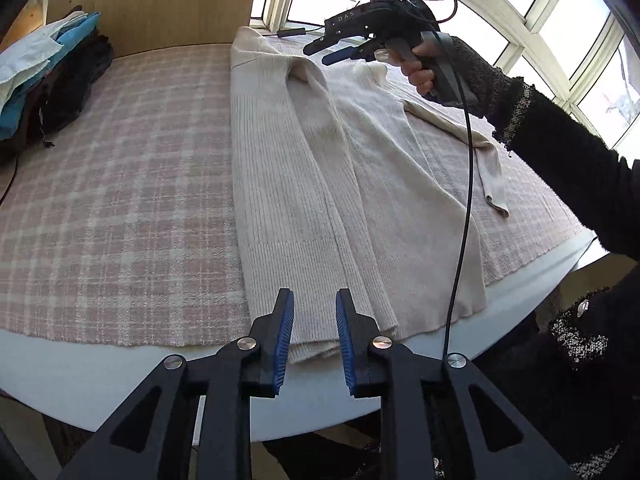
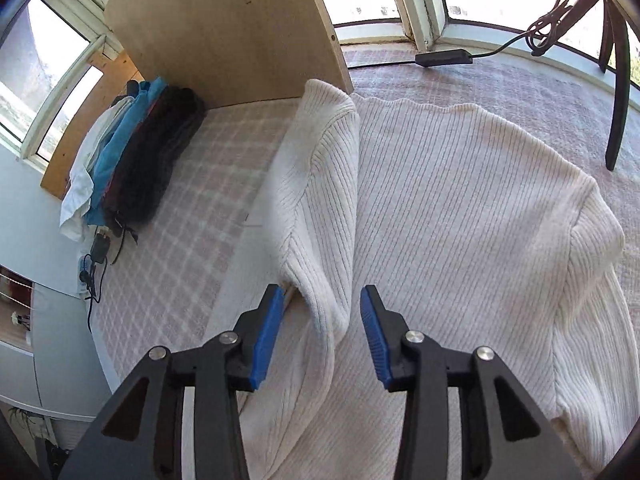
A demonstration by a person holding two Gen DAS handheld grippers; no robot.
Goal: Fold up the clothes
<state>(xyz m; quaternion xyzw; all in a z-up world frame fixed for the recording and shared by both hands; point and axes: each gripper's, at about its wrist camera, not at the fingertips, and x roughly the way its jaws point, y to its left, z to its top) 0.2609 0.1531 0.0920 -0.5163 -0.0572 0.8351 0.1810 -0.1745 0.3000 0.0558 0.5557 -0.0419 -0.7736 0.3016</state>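
Cream ribbed sweater [image 1: 360,200] spread flat on the pink plaid cloth [image 1: 120,200] covering the counter [image 1: 120,380], hem at the near edge, collar end toward the far window. Left side and sleeve [image 2: 320,200] already folded inward over the body, forming a long raised ridge; other sleeve [image 1: 492,176] still lying out to the right on the plaid. Left gripper [image 1: 315,342] poised just above the near hem, jaws parted to a moderate gap, blue pads bare, nothing held. Right gripper [image 2: 322,338] hovering over the folded sleeve ridge, jaws wide apart, straddling the fold without pinching it; seen from the left wrist view up near the far collar end, gripped by a hand [image 1: 420,68] in a dark knit sleeve. Stack of folded clothes [image 1: 48,80] in white, blue and black at the far left, beside an upright wooden panel [image 2: 224,28]. Black cable [image 1: 460,220] trailing down from the right gripper across the sweater.
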